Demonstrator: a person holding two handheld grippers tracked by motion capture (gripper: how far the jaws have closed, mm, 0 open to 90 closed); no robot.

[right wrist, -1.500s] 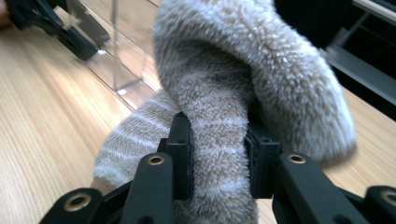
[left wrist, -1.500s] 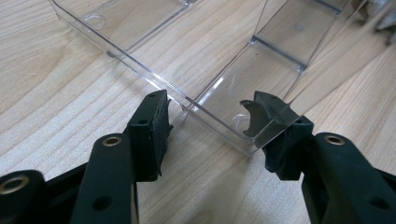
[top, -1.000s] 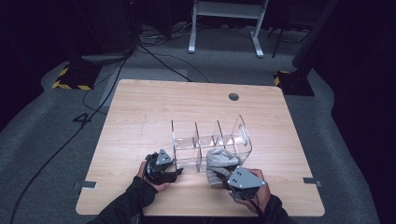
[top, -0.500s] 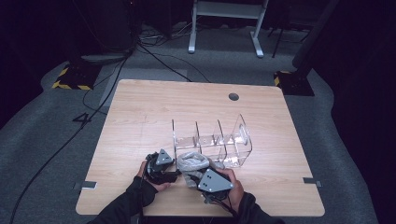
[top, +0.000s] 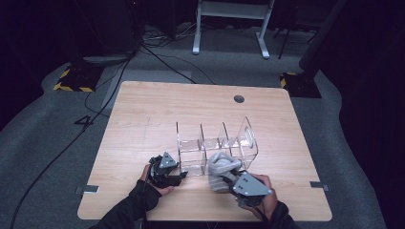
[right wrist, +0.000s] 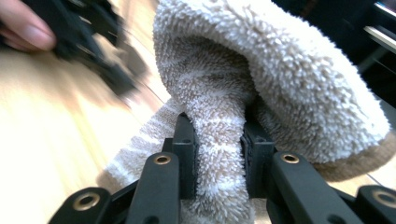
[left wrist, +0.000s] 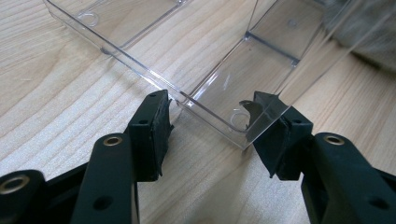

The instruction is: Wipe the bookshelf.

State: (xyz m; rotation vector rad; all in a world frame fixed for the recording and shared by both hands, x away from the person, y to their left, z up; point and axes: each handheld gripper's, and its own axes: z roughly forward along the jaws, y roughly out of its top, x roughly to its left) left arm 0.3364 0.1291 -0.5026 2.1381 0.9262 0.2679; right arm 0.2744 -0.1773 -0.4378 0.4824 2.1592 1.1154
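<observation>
A clear plastic organizer (top: 188, 143) with several open compartments stands on the wooden table (top: 143, 119), right of centre. My left gripper (top: 179, 172) is at its near left corner. In the left gripper view the jaws (left wrist: 212, 123) straddle that corner of the organizer (left wrist: 224, 88) with the pads against its walls. My right gripper (top: 229, 180) holds a fluffy beige striped cloth (top: 220, 168) just in front of the organizer. The right gripper view has the jaws (right wrist: 219, 135) shut on a fold of the cloth (right wrist: 261, 60), whose bulk hangs over them. The left gripper (right wrist: 93, 42) appears blurred beyond.
A round cable hole (top: 239, 98) sits near the table's far edge. Grey tabs (top: 87, 189) stick out at the table's near side edges. Cables (top: 157, 52) and a white desk frame (top: 229, 24) lie on the carpet behind the table.
The right gripper carried the cloth left toward the left gripper half a second ago and has swung back right. The left gripper has stayed at the organizer's corner.
</observation>
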